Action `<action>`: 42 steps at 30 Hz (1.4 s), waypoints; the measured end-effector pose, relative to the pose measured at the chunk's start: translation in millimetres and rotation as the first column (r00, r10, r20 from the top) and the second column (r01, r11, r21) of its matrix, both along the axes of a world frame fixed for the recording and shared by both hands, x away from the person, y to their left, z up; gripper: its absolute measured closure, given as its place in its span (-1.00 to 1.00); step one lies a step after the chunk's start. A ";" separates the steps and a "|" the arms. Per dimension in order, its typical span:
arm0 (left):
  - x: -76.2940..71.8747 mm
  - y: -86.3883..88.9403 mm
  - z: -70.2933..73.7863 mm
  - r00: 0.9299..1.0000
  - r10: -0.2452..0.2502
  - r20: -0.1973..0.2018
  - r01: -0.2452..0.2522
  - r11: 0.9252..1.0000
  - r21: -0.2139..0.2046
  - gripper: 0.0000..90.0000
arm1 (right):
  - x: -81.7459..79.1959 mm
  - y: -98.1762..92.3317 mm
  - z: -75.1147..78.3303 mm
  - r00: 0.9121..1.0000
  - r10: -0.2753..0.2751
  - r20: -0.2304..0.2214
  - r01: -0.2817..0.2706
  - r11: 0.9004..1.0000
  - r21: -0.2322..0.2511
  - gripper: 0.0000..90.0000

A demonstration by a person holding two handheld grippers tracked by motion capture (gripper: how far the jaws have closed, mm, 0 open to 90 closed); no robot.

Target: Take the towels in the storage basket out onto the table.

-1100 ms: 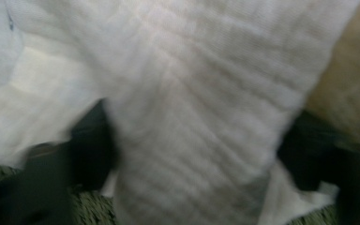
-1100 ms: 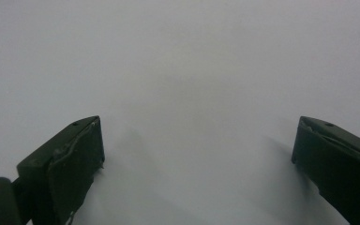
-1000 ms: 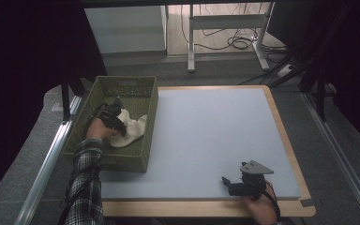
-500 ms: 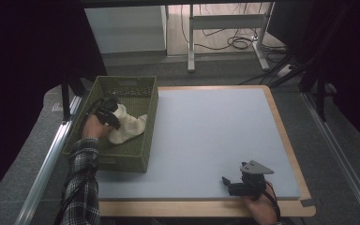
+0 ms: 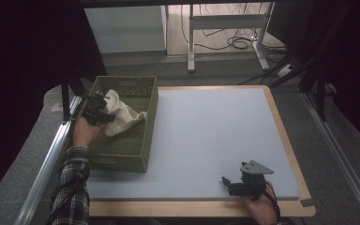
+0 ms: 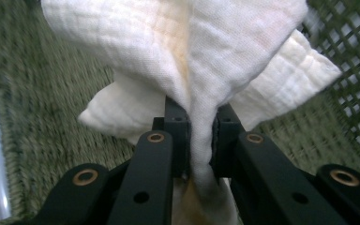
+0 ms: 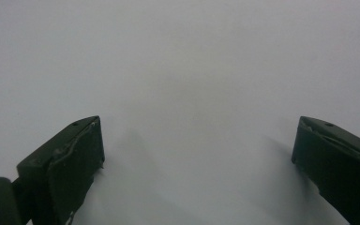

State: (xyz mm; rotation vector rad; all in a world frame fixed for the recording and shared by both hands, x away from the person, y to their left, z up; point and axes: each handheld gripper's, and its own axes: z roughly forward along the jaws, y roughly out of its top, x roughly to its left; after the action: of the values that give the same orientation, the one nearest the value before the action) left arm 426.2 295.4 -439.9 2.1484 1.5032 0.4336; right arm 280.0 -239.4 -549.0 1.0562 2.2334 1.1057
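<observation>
Left gripper point(image 5: 104, 104) is over the basket point(image 5: 146, 126), near its left wall, jaws clamped on the cloth point(image 5: 122, 117). In the left gripper view a thick fold of cloth point(image 6: 187, 70) runs straight down between my fingertips point(image 6: 178, 117) and bunches out ahead of them on both sides. The left jaws have just been closing, with the cloth between them; the pads now press on it.

Relation that matters: the cloth hangs from the pinch and trails rightward and toward me, its long axis slanting across the basket toward the right wall. The free end appears to rest on or just beside that wall's rim; the high view is too coarse to say whether it touches.

Right gripper point(image 5: 238, 183) sits at the near right of the mat point(image 5: 215, 131), well apart from basket and cloth. Its fingers point(image 7: 75, 154) stand wide apart over bare mat, nothing between them.

Left hand is plainly the nearer, already holding. Judgement: the next move is a lift clear of the basket. The trailing end must clear the right wall; the risk is it dragging on the rim or snagging in the mesh.
</observation>
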 end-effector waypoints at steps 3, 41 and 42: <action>-7.6 2.3 4.3 0.998 0.009 0.063 -0.007 1.000 -0.024 0.80 | 0.0 0.0 0.0 1.000 0.000 0.000 0.000 1.000 0.000 -0.95; -83.8 4.4 36.9 0.858 0.135 0.496 -0.003 0.966 -0.257 0.80 | -0.1 0.1 0.0 1.000 -0.002 -0.001 0.002 1.000 0.001 -0.95; -83.8 4.4 36.9 0.858 0.135 0.496 -0.003 0.966 -0.257 0.80 | -0.1 0.1 0.0 1.000 -0.002 -0.001 0.002 1.000 0.001 -0.95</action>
State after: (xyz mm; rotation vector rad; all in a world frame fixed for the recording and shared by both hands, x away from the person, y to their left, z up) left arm 342.5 299.8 -403.0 1.6160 1.2509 0.7343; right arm 279.9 -239.2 -549.0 1.0588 2.2327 1.1054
